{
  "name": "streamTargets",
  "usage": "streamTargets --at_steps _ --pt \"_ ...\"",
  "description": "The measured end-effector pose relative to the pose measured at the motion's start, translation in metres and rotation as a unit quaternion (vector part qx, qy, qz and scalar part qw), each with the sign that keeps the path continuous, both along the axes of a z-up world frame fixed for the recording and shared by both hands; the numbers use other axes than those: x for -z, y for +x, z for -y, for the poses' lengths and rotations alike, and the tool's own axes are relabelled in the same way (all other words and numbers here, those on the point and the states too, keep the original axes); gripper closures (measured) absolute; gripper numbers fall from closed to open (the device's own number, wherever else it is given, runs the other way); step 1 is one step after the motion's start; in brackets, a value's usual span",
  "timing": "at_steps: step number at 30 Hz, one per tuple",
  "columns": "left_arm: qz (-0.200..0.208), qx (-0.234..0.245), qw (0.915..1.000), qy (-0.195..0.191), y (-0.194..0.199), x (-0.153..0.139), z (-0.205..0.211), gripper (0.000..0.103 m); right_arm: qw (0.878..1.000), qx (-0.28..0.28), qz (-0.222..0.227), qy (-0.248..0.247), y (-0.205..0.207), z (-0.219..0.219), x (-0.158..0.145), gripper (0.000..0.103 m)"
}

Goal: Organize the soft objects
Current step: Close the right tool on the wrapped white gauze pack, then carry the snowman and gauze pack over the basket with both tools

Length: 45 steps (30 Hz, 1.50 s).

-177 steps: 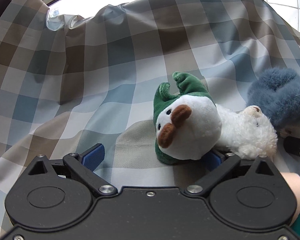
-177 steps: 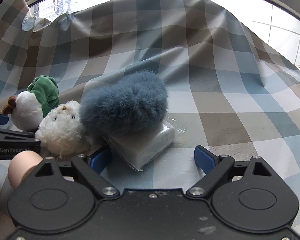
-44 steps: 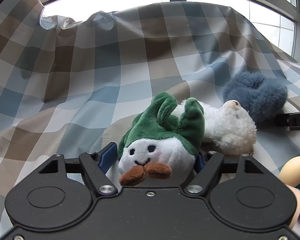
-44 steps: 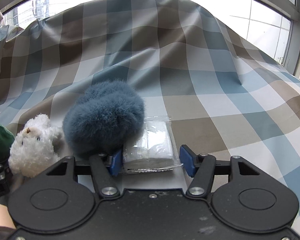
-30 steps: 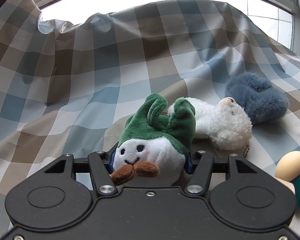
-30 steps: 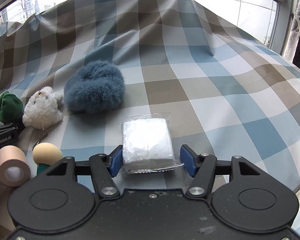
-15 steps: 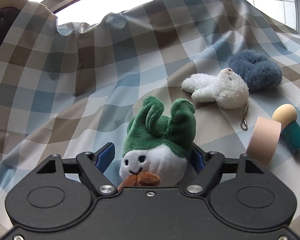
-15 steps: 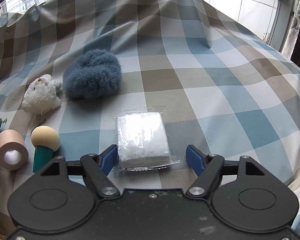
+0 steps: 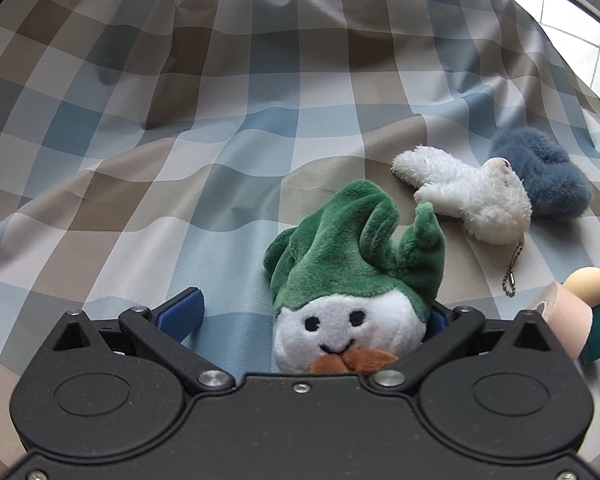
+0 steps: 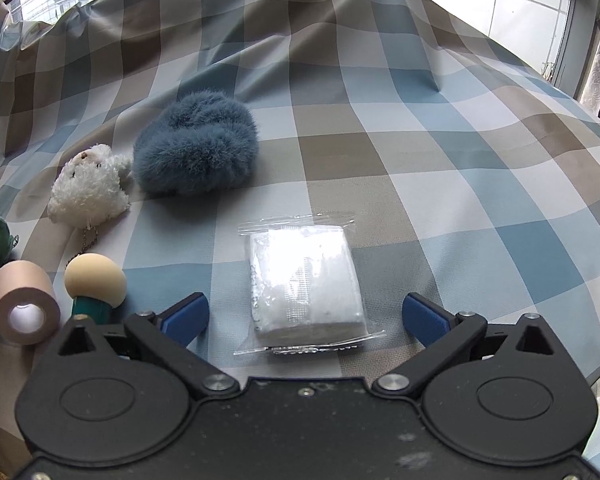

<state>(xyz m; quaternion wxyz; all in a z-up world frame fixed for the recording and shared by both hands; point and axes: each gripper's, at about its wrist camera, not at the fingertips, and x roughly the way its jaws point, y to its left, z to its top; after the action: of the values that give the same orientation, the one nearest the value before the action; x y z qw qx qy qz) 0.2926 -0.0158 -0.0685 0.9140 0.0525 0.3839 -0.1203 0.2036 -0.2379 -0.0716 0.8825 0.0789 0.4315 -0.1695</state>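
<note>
A white plush with a green cap [image 9: 348, 280] lies on the checked cloth between the fingers of my left gripper [image 9: 308, 316]. Its jaws are opening: the left pad [image 9: 182, 312] stands well clear and the plush leans against the right finger. In the right wrist view a white pad in clear wrap [image 10: 304, 280] lies flat between the fingers of my right gripper [image 10: 305, 316]. Those jaws are opening too, with both pads off the pack. A white fluffy toy [image 10: 88, 192] and a blue furry piece [image 10: 196, 144] lie further back.
A pink tape roll [image 10: 24, 308] and a beige-headed, teal-based piece [image 10: 95, 276] sit at the front left, between the two grippers. A key chain hangs from the white toy [image 9: 476, 196]. The checked cloth [image 10: 440, 168] rises into a draped backrest behind, and windows lie beyond.
Both grippers have gone from shut to wide open, letting go of the green-capped plush and the wrapped pad, which now rest on the cloth. The left hand shifted away from the white toy.
</note>
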Motion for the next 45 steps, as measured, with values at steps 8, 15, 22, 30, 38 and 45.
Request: streamTargets --at_steps 8,15,22,30,38,45 --pt "0.005 -0.004 1.0000 -0.002 0.000 0.003 0.001 0.002 1.000 -0.008 -0.009 -0.005 0.002 -0.001 0.001 0.000" --pt "-0.035 0.000 0.9993 0.009 0.011 -0.003 0.005 0.006 1.000 -0.008 -0.009 -0.006 0.003 -0.002 0.002 0.000" --pt "-0.071 0.003 0.9974 0.012 0.018 -0.016 0.013 0.044 1.000 -0.011 -0.022 -0.001 0.007 0.001 0.000 0.000" --pt "-0.108 -0.014 0.9940 0.011 0.022 -0.024 0.014 0.050 0.999 -0.024 -0.046 0.010 0.015 0.006 -0.008 0.012" --pt "-0.154 -0.012 0.9879 -0.015 0.002 -0.031 0.009 0.050 0.997 -0.041 -0.059 0.027 0.015 0.009 -0.024 0.054" --pt "-0.147 -0.009 0.9887 -0.028 -0.027 -0.052 0.003 0.050 0.999 -0.026 -0.028 0.036 -0.005 0.010 -0.052 0.054"
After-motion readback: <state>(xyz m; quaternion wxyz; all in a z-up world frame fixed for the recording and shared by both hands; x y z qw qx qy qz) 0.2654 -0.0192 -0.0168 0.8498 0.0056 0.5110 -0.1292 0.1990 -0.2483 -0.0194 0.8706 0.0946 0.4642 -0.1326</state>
